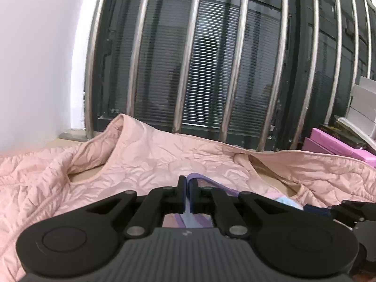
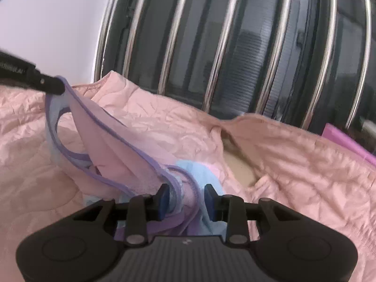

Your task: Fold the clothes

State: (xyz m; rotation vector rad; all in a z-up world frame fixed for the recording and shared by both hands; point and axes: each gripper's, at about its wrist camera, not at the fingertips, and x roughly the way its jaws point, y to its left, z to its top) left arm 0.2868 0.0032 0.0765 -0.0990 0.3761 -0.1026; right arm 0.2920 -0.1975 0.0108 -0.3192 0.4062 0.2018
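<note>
A small pastel garment (image 2: 112, 141), pink and light blue with purple trim, hangs lifted above a quilted pink jacket (image 2: 293, 164). My left gripper (image 1: 188, 188) is shut on the garment's purple-trimmed edge (image 1: 202, 178); it shows in the right wrist view (image 2: 55, 85) at upper left, holding that edge high. My right gripper (image 2: 186, 202) is open, its blue-padded fingers (image 2: 163, 199) standing either side of bunched fabric of the same garment without pinching it. The jacket also spreads wide in the left wrist view (image 1: 152, 155).
A barred window with steel rails (image 1: 188, 58) stands close behind the jacket. A white wall (image 1: 35, 58) is at the left. Pink boxes (image 1: 338, 145) and stacked white boxes (image 1: 364, 108) sit at the right. Beige surface (image 2: 239, 164) shows through jacket gaps.
</note>
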